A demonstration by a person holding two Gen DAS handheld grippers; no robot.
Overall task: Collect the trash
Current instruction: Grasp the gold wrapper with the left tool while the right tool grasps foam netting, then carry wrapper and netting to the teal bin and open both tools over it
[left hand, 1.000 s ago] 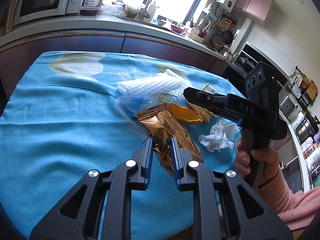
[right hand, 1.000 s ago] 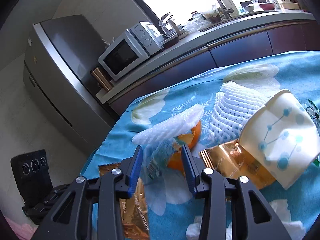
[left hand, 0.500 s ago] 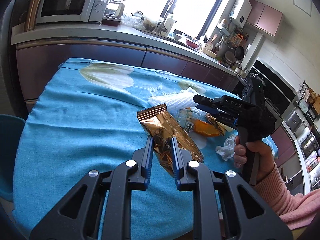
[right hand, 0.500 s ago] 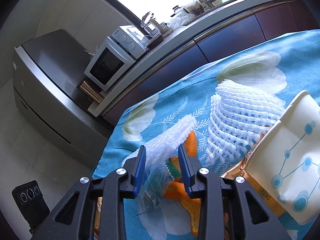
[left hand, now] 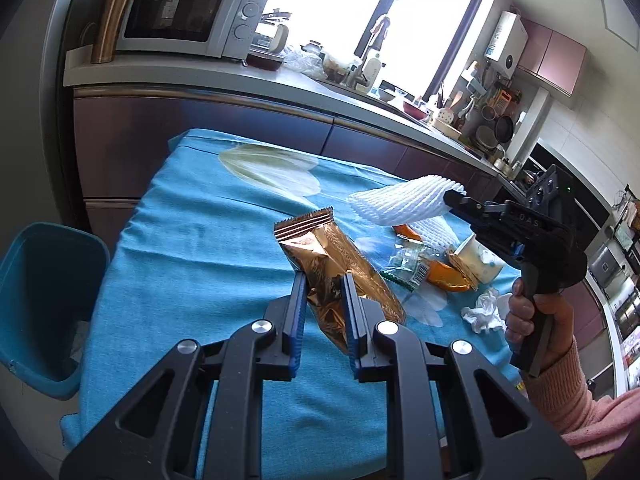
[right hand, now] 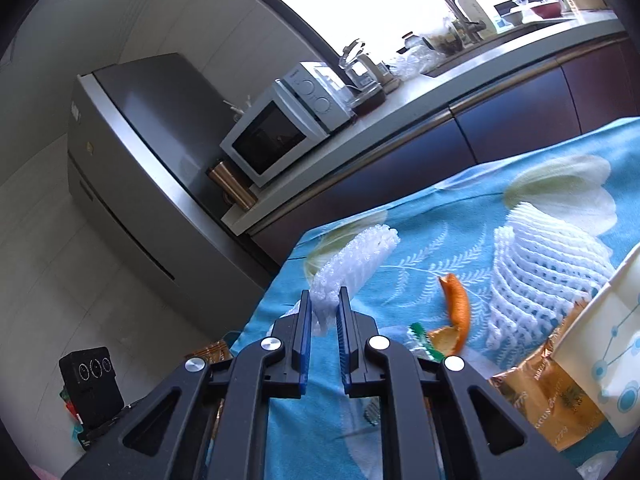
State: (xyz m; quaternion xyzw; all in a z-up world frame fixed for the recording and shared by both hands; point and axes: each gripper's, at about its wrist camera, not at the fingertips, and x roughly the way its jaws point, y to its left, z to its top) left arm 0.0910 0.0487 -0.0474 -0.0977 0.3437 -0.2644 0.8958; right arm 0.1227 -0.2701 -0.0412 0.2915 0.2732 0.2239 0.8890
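Pinching a gold wrapper [left hand: 336,268] between its fingers, the left gripper [left hand: 325,280] holds it above the blue tablecloth [left hand: 192,248]; a blue bin [left hand: 44,300] stands left of the table; in the right wrist view, the right gripper [right hand: 325,305] clamps a white foam net [right hand: 352,264], lifted over the cloth, orange peel [right hand: 454,316] lying nearby.

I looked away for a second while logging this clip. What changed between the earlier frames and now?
The right gripper closed on the white foam net sleeve and lifted it off the trash pile. The left gripper raised the gold snack wrapper it was already pinching, bringing the blue bin into view. Orange peel, paper cup and tissue stayed on the blue tablecloth.
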